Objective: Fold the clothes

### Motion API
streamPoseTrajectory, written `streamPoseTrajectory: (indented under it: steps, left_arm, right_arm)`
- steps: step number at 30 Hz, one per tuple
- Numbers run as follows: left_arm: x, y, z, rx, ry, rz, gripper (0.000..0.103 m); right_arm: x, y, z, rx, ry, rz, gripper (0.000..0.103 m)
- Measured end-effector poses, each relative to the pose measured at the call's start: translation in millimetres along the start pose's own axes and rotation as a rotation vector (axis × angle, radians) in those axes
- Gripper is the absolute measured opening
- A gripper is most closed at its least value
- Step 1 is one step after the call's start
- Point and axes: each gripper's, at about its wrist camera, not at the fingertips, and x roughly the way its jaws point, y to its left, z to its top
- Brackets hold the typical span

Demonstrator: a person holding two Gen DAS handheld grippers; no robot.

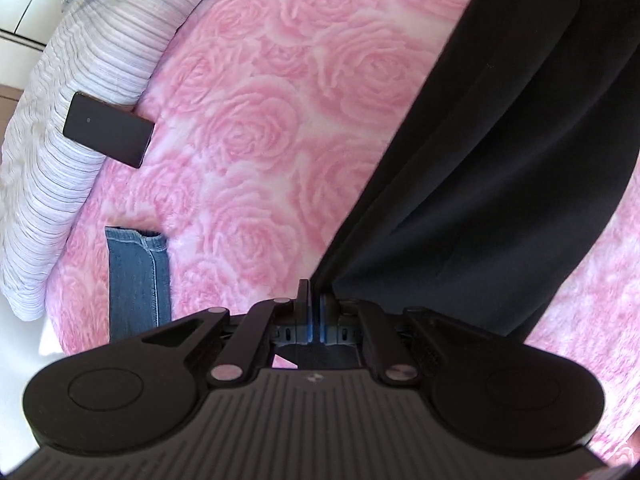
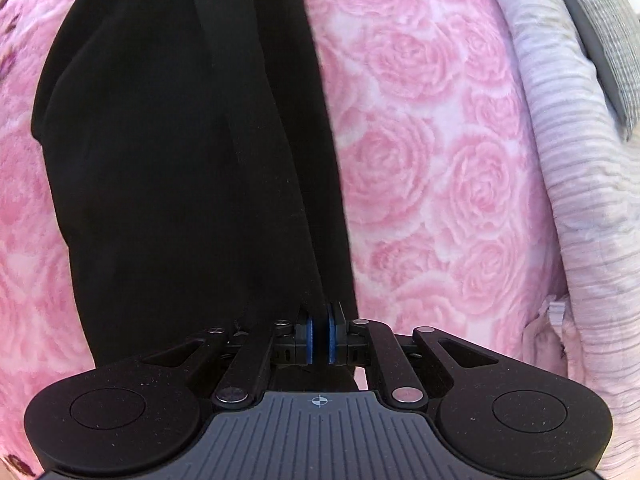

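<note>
A black garment (image 1: 500, 152) hangs stretched over a pink rose-patterned blanket (image 1: 256, 128). My left gripper (image 1: 316, 300) is shut on the garment's near edge, and the cloth runs up and to the right from it. In the right wrist view the same black garment (image 2: 180, 168) runs up from my right gripper (image 2: 320, 320), which is shut on its edge. The cloth fills the left half of that view above the pink blanket (image 2: 432, 184).
A folded pair of blue jeans (image 1: 136, 280) lies on the blanket at lower left. A black rectangular device (image 1: 108, 130) rests against a pale striped quilt (image 1: 60, 152). The quilt (image 2: 580, 208) and a grey pillow (image 2: 604, 40) border the blanket on the right.
</note>
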Motion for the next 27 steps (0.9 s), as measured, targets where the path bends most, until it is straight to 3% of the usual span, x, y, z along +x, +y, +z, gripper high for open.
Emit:
streamPoseTrajectory:
  steps: [8, 13, 15, 17, 19, 23, 27]
  left_arm:
    - [32.4, -4.7, 13.8, 0.002, 0.071, 0.001, 0.003]
    - [63.1, -26.4, 12.3, 0.064, 0.147, 0.053, 0.006]
    - [73.4, -35.3, 11.1, 0.098, 0.19, 0.106, 0.009]
    - [78.6, -39.4, 9.2, 0.124, 0.228, 0.179, 0.017]
    - [78.8, -34.5, 6.6, 0.1, 0.26, 0.23, 0.018]
    - [68.6, -15.7, 0.2, 0.035, 0.308, 0.315, 0.019]
    - [45.5, -10.7, -11.4, -0.024, 0.314, 0.329, 0.024]
  right_arm:
    - [44.2, -28.9, -5.8, 0.131, -0.044, 0.067, 0.006]
    - [67.8, -34.5, -11.7, 0.25, -0.093, 0.057, 0.007]
    - [70.7, -34.3, -12.3, 0.277, -0.101, 0.039, 0.013]
    - [66.8, -39.5, -16.6, 0.35, -0.11, 0.003, 0.033]
    - [61.7, -45.6, -21.6, 0.433, -0.12, -0.037, 0.043]
    - [45.7, -64.7, -37.8, 0.62, -0.104, -0.134, 0.044]
    - [13.9, -60.9, -37.9, 0.755, -0.179, -0.151, 0.044]
